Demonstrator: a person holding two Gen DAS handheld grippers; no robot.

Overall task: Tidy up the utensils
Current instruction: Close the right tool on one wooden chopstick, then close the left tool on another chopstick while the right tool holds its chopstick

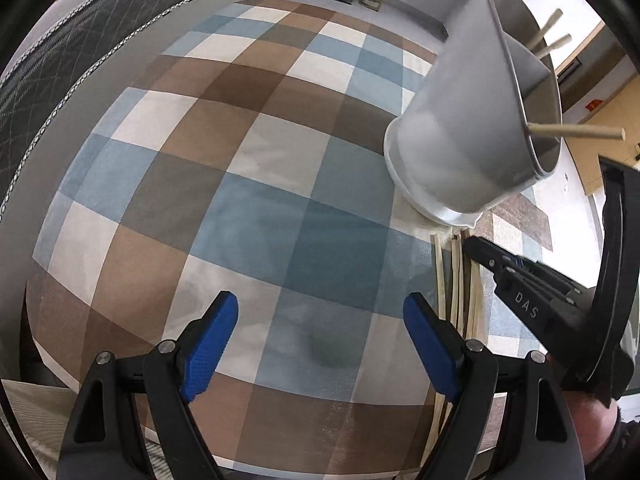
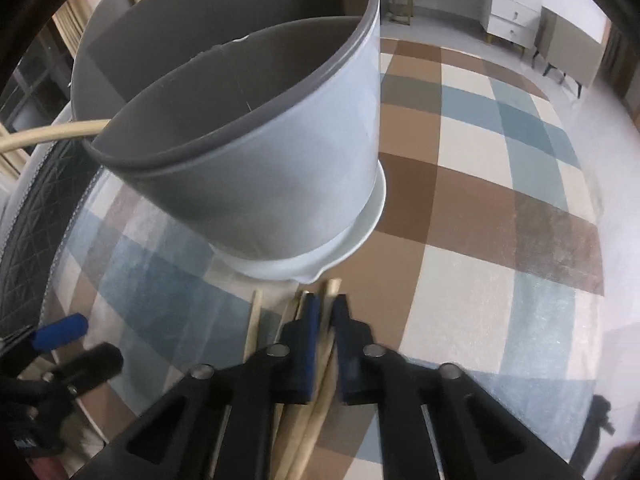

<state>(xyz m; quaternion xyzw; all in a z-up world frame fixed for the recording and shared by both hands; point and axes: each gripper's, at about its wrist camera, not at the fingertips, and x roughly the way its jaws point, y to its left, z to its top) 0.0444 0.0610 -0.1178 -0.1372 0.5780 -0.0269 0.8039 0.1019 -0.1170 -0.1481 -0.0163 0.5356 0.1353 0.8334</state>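
A grey divided utensil holder (image 1: 460, 136) stands on the checkered cloth, with several wooden chopsticks (image 1: 576, 131) sticking out of it. It also fills the upper left of the right wrist view (image 2: 256, 140). A bundle of loose chopsticks (image 1: 456, 280) lies on the cloth just in front of the holder. My right gripper (image 2: 326, 320) is shut on one chopstick (image 2: 320, 396) of that bundle, close to the holder's base. My left gripper (image 1: 320, 340) is open and empty above the cloth, left of the bundle.
The checkered blue, brown and white cloth (image 1: 240, 168) covers the surface. A dark quilted mattress edge (image 1: 60, 52) runs along the left. A white dresser (image 2: 512, 12) stands far back on the floor.
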